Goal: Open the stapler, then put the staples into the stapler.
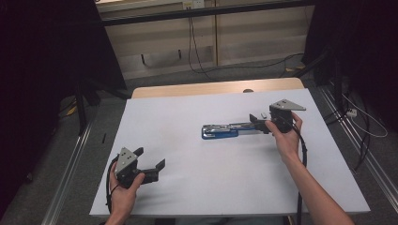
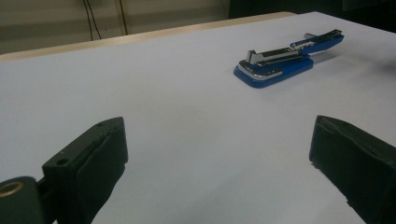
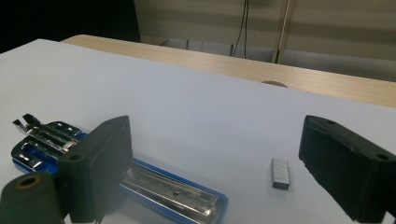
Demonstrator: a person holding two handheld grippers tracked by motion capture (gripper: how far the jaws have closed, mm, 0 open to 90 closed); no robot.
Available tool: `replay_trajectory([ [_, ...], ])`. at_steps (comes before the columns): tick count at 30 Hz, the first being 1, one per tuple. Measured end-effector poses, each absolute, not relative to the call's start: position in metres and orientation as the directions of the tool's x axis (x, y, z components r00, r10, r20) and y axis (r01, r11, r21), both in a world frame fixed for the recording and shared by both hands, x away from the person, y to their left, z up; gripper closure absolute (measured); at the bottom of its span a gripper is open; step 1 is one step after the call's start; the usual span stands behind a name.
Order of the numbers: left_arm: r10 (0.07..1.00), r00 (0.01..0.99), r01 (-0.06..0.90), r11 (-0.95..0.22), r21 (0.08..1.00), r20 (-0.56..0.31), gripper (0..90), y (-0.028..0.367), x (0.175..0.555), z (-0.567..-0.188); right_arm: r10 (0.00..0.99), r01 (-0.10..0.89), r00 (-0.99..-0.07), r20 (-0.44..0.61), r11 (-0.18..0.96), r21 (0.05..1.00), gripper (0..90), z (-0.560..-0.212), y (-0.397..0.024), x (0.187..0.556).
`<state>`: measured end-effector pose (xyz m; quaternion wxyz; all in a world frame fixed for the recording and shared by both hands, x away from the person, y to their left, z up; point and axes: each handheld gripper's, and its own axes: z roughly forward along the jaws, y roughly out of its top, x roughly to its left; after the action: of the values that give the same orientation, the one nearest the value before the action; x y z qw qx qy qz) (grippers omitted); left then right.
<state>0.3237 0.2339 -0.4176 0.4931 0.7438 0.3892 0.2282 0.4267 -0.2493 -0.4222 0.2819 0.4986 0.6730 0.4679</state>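
A blue stapler (image 1: pixel 219 131) lies opened out flat in the middle of the white table (image 1: pixel 187 197), its chrome magazine facing up. My right gripper (image 1: pixel 256 123) is open at the stapler's right end, low over the table. In the right gripper view the stapler (image 3: pixel 173 189) runs behind the left jaw, its near end lying between the jaws of the gripper (image 3: pixel 215 140). A small grey strip of staples (image 3: pixel 280 173) lies on the table nearer the right jaw. My left gripper (image 1: pixel 150 158) is open and holds nothing at the front left. From there the stapler (image 2: pixel 275 65) lies far ahead of the gripper (image 2: pixel 217 140).
A wooden strip (image 1: pixel 216 88) borders the table's far side. Beyond it, cables (image 1: pixel 197 56) trail over the floor before pale panels. Dark curtains hang at both sides, and metal rails (image 1: pixel 70 173) run along the floor beside the table.
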Motion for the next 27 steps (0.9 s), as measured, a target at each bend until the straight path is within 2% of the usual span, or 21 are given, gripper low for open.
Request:
replay_trajectory([
  [6, 0.793, 0.608, 0.342, -0.214, 0.915, -0.042, 4.5, 0.236, 0.312, -0.415, 0.933, 0.427, -0.347, 0.092, 0.070, 0.901, 10.4, -0.427, -0.250, 0.430],
  [14, 0.784, 0.621, 0.340, -0.237, 0.910, -0.028, 4.5, 0.233, 0.315, -0.417, 0.925, 0.424, -0.367, 0.095, 0.076, 0.902, 12.7, -0.424, -0.250, 0.432],
  [21, 0.782, 0.622, 0.335, -0.220, 0.916, -0.040, 4.5, 0.235, 0.311, -0.416, 0.908, 0.490, -0.391, 0.148, 0.069, 0.869, 11.9, -0.429, -0.250, 0.441],
  [27, 0.799, 0.600, 0.347, -0.214, 0.913, -0.041, 4.5, 0.233, 0.317, -0.417, 0.903, 0.511, -0.404, 0.144, 0.092, 0.854, 9.4, -0.422, -0.246, 0.443],
])
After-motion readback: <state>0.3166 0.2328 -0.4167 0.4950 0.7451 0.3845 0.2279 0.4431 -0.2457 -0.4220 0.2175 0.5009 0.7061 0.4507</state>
